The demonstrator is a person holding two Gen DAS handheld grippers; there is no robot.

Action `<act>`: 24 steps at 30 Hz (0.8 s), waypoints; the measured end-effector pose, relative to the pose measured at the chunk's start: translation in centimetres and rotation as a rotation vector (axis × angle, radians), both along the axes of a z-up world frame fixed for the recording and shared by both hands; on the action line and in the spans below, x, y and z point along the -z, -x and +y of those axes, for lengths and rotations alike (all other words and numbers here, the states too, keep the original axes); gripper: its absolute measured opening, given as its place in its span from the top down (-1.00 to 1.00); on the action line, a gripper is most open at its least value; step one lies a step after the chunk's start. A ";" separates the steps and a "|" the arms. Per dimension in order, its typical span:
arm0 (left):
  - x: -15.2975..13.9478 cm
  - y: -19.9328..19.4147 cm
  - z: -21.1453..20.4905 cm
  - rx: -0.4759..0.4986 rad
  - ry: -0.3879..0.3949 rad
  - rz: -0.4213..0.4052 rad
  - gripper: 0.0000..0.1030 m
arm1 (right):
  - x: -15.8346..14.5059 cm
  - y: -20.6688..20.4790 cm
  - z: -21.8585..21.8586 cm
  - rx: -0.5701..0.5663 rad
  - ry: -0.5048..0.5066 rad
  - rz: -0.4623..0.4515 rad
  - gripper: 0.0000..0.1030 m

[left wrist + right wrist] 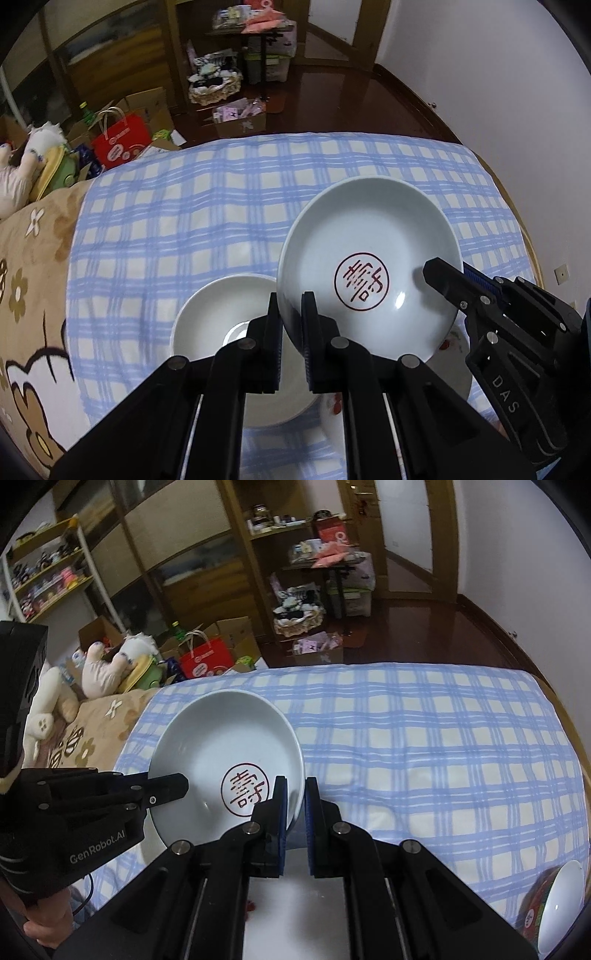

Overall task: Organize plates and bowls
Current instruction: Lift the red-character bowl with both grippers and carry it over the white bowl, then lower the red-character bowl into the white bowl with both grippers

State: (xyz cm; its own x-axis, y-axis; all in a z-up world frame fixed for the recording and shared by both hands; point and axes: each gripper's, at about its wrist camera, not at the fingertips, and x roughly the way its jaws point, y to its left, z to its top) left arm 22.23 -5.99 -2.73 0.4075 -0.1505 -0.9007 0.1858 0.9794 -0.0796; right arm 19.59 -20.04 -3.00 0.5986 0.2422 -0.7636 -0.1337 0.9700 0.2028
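A white plate with a red round seal (369,269) is held tilted above the bed by both grippers. My left gripper (291,306) is shut on its left rim. My right gripper (295,794) is shut on its right rim; the plate also shows in the right wrist view (221,746). The right gripper shows in the left wrist view (454,284) and the left one in the right wrist view (166,788). A white bowl (218,317) sits below left. A white plate with red fruit print (454,369) lies under the held plate.
A blue checked cloth (221,206) covers the bed. A tan flowered quilt (33,295) lies at the left. A red patterned bowl (554,904) stands at the right edge. Boxes, a red bag (120,140) and plush toys sit on the floor beyond.
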 end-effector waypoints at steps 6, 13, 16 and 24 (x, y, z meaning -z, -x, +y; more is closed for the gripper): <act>-0.1 1.4 2.4 -0.039 0.007 0.010 0.81 | -0.1 0.9 1.9 -0.034 0.011 -0.005 0.81; 0.7 2.6 4.4 -0.075 0.018 0.011 0.81 | 0.4 1.8 4.0 -0.075 0.030 -0.002 0.81; 1.3 2.9 5.0 -0.089 0.036 0.023 0.81 | 0.7 2.0 4.7 -0.087 0.055 0.002 0.81; 2.5 3.3 6.1 -0.103 0.052 0.038 0.81 | 1.4 2.2 5.8 -0.098 0.083 0.015 0.81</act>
